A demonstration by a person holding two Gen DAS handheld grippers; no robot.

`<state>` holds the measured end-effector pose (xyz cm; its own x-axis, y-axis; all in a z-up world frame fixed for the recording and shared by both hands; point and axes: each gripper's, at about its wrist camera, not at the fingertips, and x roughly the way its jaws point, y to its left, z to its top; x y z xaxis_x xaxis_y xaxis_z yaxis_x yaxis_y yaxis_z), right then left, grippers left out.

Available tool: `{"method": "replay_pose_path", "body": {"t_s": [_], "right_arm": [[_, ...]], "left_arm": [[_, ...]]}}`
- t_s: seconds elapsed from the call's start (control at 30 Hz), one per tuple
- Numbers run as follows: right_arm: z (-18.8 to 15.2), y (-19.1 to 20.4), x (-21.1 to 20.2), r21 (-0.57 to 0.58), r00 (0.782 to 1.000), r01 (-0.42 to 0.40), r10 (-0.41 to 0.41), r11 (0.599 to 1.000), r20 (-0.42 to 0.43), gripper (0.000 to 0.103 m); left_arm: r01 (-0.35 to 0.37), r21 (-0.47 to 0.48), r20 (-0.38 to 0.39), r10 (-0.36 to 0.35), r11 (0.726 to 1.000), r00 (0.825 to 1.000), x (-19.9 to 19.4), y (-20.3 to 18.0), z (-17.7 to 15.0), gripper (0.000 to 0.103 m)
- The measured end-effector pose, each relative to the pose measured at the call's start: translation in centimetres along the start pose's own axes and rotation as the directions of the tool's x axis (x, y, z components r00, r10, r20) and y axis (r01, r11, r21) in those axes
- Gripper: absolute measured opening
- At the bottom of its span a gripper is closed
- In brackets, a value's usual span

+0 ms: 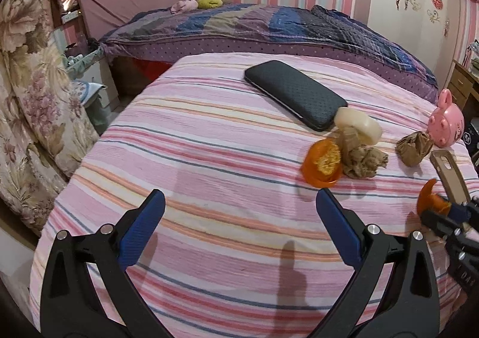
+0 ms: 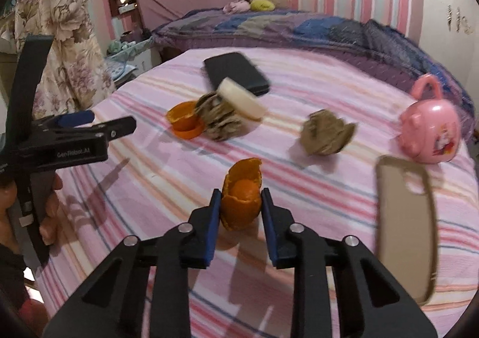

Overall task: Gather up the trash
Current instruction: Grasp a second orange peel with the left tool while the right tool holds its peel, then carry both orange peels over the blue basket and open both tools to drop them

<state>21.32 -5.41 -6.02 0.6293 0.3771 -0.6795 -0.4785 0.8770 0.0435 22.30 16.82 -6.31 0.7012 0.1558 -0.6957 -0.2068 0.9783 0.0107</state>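
Observation:
My right gripper is shut on an orange peel and holds it just above the striped cloth; the peel also shows in the left wrist view. My left gripper is open and empty over the cloth. A second orange peel lies beside a crumpled brown paper wad. Another brown paper wad lies further right. A cream round piece leans on the first wad.
A black phone lies behind the trash. A beige phone case lies at the right. A pink toy stands at the right edge. A bed with a purple quilt is behind the table.

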Motion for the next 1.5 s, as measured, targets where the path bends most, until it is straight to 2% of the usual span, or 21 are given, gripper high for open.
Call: {"method": "replay_pose_path", "body": {"t_s": [0.1, 0.23, 0.33, 0.4, 0.53, 0.6, 0.7, 0.87, 1.0, 1.13, 1.3, 1.5], "right_arm": [[-0.2, -2.2, -0.9, 0.027, 0.998, 0.054, -0.054, 0.998, 0.021, 0.027], [-0.2, -5.2, -2.0, 0.092, 0.995, 0.083, -0.087, 0.992, 0.041, 0.027], [-0.5, -6.9, -2.4, 0.119, 0.993, 0.105, -0.111, 0.987, 0.047, 0.027], [-0.6, -8.0, -2.6, 0.135, 0.993, 0.106, -0.113, 0.985, 0.046, 0.027], [-0.9, -10.4, -3.0, 0.185, 0.993, 0.102, -0.112, 0.977, 0.043, 0.027], [-0.8, -11.1, -3.0, 0.201, 0.992, 0.101, -0.113, 0.974, 0.047, 0.027], [-0.6, -11.7, -3.0, 0.208, 0.991, 0.106, -0.119, 0.972, 0.054, 0.027], [-0.6, -11.9, -3.4, 0.206, 0.988, 0.122, -0.138, 0.971, 0.065, 0.027], [-0.7, -12.0, -4.2, 0.208, 0.986, 0.131, -0.15, 0.969, 0.076, 0.027], [-0.7, -12.1, -5.3, 0.208, 0.983, 0.141, -0.162, 0.968, 0.09, 0.027], [-0.8, -12.4, -6.6, 0.221, 0.979, 0.149, -0.175, 0.964, 0.104, 0.027], [-1.3, -12.5, -8.7, 0.214, 0.972, 0.182, -0.208, 0.96, 0.111, 0.027]], "left_arm": [[0.015, 0.012, -0.005, -0.015, 1.0, 1.0, 0.4, -1.3, 0.3, 0.097], [0.05, 0.001, -0.004, -0.05, 0.999, 0.999, 1.1, -3.0, 0.9, 0.097], [0.066, -0.008, -0.009, -0.066, 0.998, 0.998, 1.8, -3.9, 1.3, 0.091], [0.068, 0.002, -0.021, -0.068, 0.998, 0.997, 2.4, -4.5, 1.5, 0.076], [0.086, 0.002, -0.046, -0.085, 0.996, 0.995, 3.4, -5.2, 1.7, 0.057], [0.119, 0.005, -0.04, -0.119, 0.993, 0.992, 3.4, -5.5, 1.8, 0.038], [0.12, 0.028, -0.03, -0.119, 0.992, 0.992, 3.0, -5.8, 1.7, 0.027], [0.119, 0.035, 0.003, -0.119, 0.992, 0.993, 1.7, -5.7, 1.8, 0.024], [0.138, 0.003, 0.04, -0.138, 0.99, 0.99, 0.0, -4.9, 2.1, 0.024], [0.127, 0.012, 0.056, -0.127, 0.992, 0.99, -1.3, -4.8, 2.1, 0.024], [0.111, 0.066, 0.075, -0.116, 0.992, 0.99, -3.3, -6.1, 1.4, 0.024], [0.127, 0.089, 0.109, -0.136, 0.988, 0.985, -6.2, -8.2, -0.3, 0.023]]}}
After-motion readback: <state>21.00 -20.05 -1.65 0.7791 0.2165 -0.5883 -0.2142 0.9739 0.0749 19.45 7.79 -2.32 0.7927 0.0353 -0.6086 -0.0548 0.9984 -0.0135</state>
